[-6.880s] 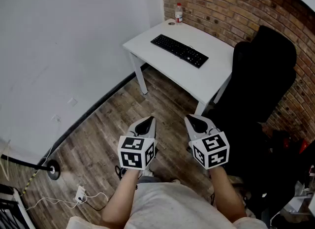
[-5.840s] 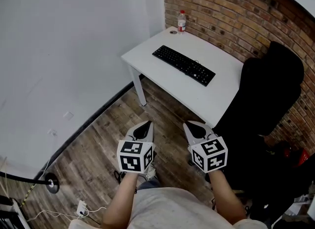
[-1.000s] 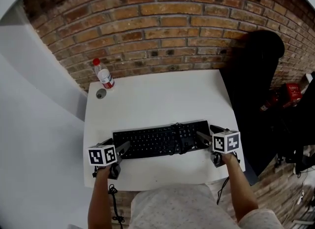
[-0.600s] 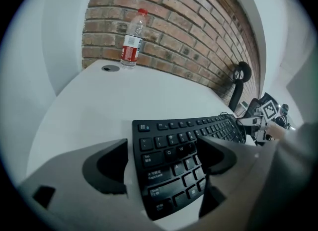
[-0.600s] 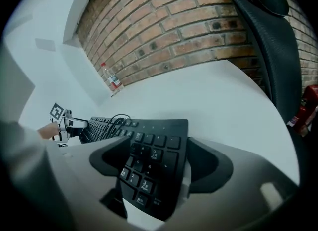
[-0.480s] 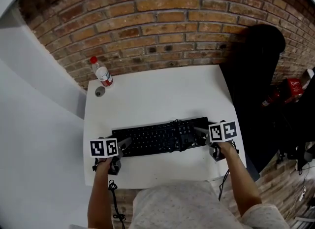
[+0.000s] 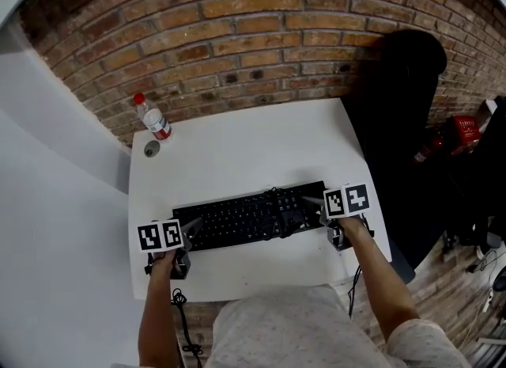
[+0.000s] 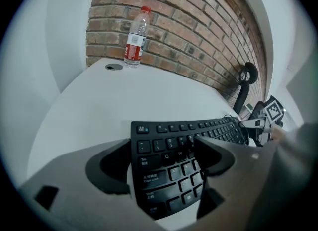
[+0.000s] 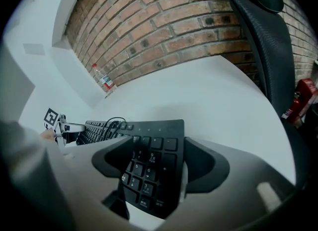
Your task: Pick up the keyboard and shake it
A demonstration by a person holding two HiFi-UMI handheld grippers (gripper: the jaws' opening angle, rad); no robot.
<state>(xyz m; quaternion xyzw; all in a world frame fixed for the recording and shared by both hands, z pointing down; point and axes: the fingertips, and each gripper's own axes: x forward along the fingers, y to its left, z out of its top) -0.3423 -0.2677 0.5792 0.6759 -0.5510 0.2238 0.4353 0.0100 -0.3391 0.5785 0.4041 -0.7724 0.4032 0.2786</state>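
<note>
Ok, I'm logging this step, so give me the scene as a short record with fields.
Surface: white table
Task thing: black keyboard, flat on table
Left gripper: jaws just closing, keyboard's left end between them
Right gripper: jaws just closing, right end between them
Also: clear plastic water bottle, upright by brick wall

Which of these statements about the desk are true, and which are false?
1. The keyboard lies on the white desk. True.
2. A water bottle stands upright near the brick wall. True.
3. The keyboard is white. False: it is black.
4. Both grippers are far from the keyboard. False: the left gripper and the right gripper each have one end of it between their jaws, which have just been closing.
5. A black chair stands at the desk's right. True.
</note>
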